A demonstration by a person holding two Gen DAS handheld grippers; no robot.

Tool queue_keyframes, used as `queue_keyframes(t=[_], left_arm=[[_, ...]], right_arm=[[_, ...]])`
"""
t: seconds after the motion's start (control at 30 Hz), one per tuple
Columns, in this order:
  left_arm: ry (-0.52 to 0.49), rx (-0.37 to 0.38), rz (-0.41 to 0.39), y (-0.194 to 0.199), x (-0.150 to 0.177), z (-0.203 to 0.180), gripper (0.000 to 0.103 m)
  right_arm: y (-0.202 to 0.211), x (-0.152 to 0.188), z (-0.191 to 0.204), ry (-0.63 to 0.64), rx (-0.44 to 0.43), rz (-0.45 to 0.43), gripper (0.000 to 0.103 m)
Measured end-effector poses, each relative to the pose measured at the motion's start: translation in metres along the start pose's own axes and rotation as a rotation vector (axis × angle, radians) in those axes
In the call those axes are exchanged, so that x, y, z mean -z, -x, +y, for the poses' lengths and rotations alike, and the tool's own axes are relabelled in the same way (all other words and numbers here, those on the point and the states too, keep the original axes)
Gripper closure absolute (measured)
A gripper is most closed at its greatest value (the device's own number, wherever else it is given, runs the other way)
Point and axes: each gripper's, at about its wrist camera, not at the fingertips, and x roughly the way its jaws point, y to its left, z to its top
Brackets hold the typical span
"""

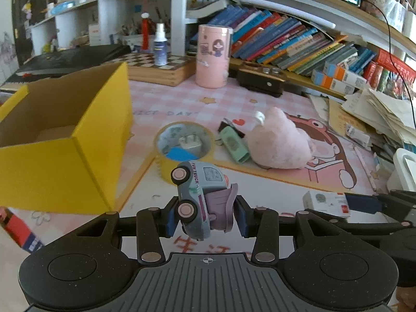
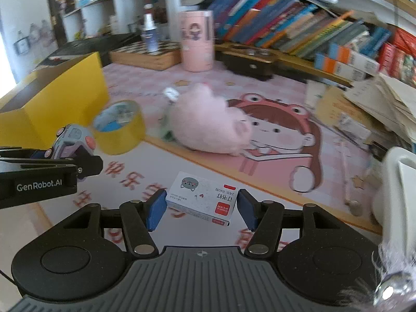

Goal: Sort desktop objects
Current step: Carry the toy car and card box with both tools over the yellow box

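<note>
Nearest, in right wrist view: right tool (image 2: 201, 209) low over tabletop (image 2: 182, 161), jaws wide, white staple box (image 2: 201, 199) lying flat betw the blue pads w/ gaps both sides, not gripped yet. Box's long axis runs roughly across the jaws, so closing means pinching its ends; prob next step for this side.

Left tool (image 1: 205, 217) lifted off tabletop, jaws narrow and clamped on toy truck (image 1: 201, 197), truck tipped on its side, wheels facing left, nose pointing away.

Key relation: yellow box (image 1: 98, 140) sits left of and beyond toy truck, open top facing up, near wall betw truck and cavity. Left tool far nearer to yellow box than right; likely needs up-and-over to left to clear the rim.

Farther, right of yellow box: tape roll (image 1: 182, 145) just beyond truck, then green case (image 1: 234, 144) touching pink plush (image 1: 279, 143).
</note>
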Motion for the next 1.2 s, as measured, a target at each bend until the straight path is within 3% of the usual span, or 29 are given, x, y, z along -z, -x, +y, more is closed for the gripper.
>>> queue_keyframes(t=[0.43,1.2], left_arm=[[0.044,-0.002,-0.015,0.029,0.021,0.047,0.061],[0.008,0.046,-0.035,0.096,0.062,0.149,0.061]], right_arm=[[0.009,0.004,0.056,0.069,-0.04,0.015,0.046],[0.047,0.036,0.181,0.053,-0.023,-0.004,0.046]])
